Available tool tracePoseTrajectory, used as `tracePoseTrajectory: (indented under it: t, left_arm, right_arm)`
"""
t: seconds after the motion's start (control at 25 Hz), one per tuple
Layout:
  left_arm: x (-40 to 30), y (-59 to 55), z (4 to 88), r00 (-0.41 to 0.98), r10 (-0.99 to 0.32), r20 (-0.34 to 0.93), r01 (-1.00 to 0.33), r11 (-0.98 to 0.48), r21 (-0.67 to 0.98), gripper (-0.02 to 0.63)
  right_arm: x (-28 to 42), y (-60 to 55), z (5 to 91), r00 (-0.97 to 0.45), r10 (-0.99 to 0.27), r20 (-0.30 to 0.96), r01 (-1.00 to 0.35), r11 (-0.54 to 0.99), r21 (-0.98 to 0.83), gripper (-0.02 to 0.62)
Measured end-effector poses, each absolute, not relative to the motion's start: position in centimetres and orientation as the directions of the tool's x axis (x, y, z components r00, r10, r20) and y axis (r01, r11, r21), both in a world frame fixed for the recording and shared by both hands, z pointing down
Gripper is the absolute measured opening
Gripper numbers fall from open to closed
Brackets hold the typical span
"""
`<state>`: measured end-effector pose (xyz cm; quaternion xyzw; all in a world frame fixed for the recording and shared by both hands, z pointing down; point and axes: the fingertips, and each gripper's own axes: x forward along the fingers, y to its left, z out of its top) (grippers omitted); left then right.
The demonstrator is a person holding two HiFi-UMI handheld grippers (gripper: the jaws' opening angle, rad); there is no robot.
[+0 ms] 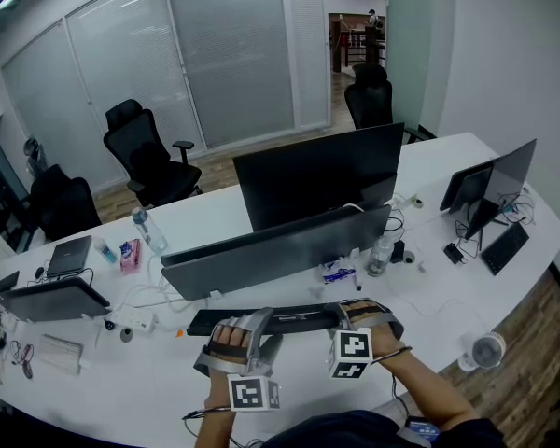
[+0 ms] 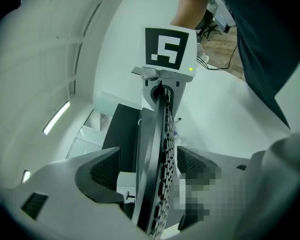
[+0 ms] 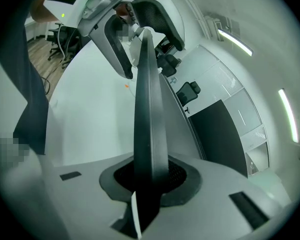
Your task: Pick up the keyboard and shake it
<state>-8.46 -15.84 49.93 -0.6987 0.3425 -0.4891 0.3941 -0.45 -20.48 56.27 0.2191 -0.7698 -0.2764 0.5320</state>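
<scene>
On the left, the left gripper [image 1: 259, 328] has its jaws spread wide around the left end of a long black computer keyboard [image 1: 294, 320], with neither pad pressing on it. The keyboard sits low over the near part of a curved white desk [image 1: 504, 287], just in front of a wide dark monitor [image 1: 280, 245]. I cannot tell whether it rests on the desk. On the right, the right gripper [image 1: 359, 314] clamps the other end tightly. For a sound shake, the left jaws should probably close firmly first, with the keyboard kept clear of the monitor.
</scene>
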Motion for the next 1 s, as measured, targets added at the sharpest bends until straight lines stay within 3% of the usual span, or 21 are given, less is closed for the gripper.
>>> tracePoseTrajectory:
  t: [0.56, 1.0]
  left_arm:
    - [-8.1, -14.9, 55.3, 0.276, -0.781, 0.561, -0.071, -0.598, -0.798, 0.353]
    - [-8.4, -14.9, 56.6, 0.261, -0.773, 0.577, -0.099, -0.617, -0.781, 0.35]
  right_arm:
    - [-2.7, -17.8, 57.2, -0.321, -0.6, 0.733, 0.102, 0.747, 0.657, 0.084]
    - [-2.7, -17.0, 56.8, -0.268, -0.609, 0.746, 0.17, 0.732, 0.659, 0.083]
